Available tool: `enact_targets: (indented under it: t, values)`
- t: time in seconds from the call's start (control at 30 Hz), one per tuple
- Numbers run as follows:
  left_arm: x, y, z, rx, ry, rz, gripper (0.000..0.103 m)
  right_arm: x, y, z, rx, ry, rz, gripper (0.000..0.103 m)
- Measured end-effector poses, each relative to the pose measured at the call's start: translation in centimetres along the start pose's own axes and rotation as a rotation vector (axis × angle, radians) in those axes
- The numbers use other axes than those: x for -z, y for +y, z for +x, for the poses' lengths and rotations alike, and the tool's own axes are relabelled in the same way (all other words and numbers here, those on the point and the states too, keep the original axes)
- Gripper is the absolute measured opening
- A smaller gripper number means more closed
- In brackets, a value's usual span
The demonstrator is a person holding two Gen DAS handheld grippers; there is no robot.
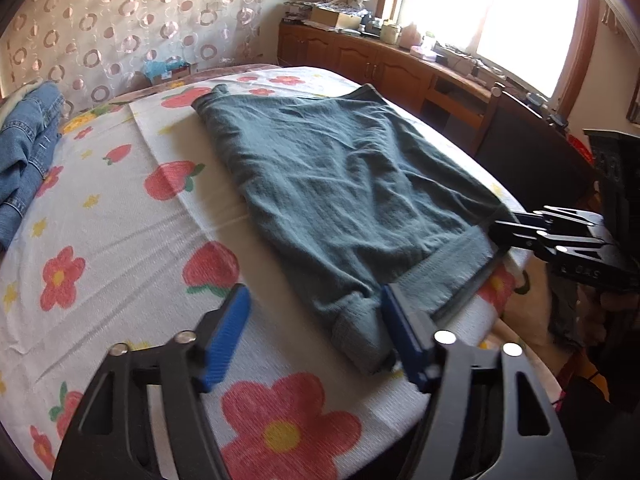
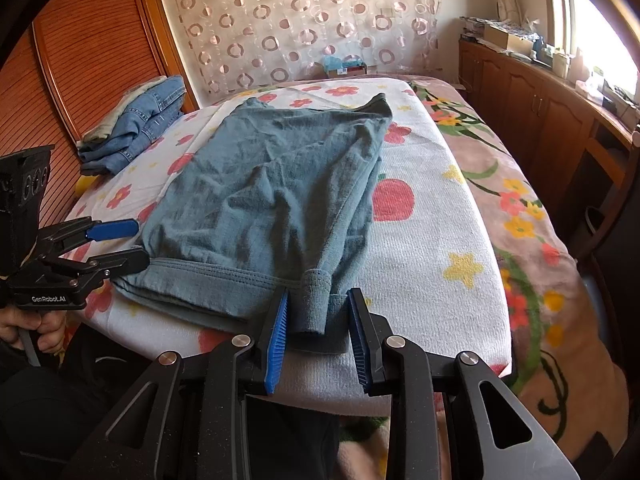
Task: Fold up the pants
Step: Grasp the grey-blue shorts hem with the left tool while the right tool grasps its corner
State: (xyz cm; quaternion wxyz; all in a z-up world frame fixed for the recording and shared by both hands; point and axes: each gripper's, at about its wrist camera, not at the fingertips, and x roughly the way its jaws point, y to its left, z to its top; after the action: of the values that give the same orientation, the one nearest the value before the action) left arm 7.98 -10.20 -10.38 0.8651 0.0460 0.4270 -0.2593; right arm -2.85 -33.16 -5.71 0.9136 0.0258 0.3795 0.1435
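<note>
Teal-green pants (image 1: pixel 344 184) lie folded on a floral towel (image 1: pixel 120 220) on the bed, waistband toward me. They also show in the right wrist view (image 2: pixel 264 200). My left gripper (image 1: pixel 312 332) is open, its jaws either side of the near left corner of the waistband. It also shows in the right wrist view (image 2: pixel 120 244), at the pants' left edge. My right gripper (image 2: pixel 318 320) is open, its jaws straddling the near right corner of the waistband without closing on it. It also shows in the left wrist view (image 1: pixel 516 226), at the pants' right edge.
Folded blue jeans (image 2: pixel 136 124) lie at the far left of the bed. A wooden sideboard (image 1: pixel 384 60) with clutter runs under the window on the right. A patterned curtain (image 2: pixel 304 20) hangs behind. A pink floral blanket (image 2: pixel 532 216) covers the bed's right side.
</note>
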Motion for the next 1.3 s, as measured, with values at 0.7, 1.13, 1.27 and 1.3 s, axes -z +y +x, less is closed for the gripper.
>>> enact_targets:
  t: [0.7, 1.13, 1.27, 1.3]
  values:
    - [0.5, -0.5, -0.6, 0.062, 0.01, 0.038, 0.045, 0.1, -0.1, 0.0, -0.006, -0.003, 0.004, 0.029]
    - [0.5, -1.5, -0.7, 0.092, -0.008, 0.064, 0.021, -0.2, 0.4, -0.1, -0.033, -0.009, -0.011, 0.015]
    - [-0.1, -1.3, -1.5, 0.093, -0.034, 0.045, 0.017, -1.4, 0.7, -0.4, -0.042, -0.034, -0.026, 0.014]
    - [-0.4, -1.3, -2.0, 0.093, -0.047, 0.046, 0.017, -1.8, 0.9, -0.7, -0.047, -0.048, -0.036, 0.014]
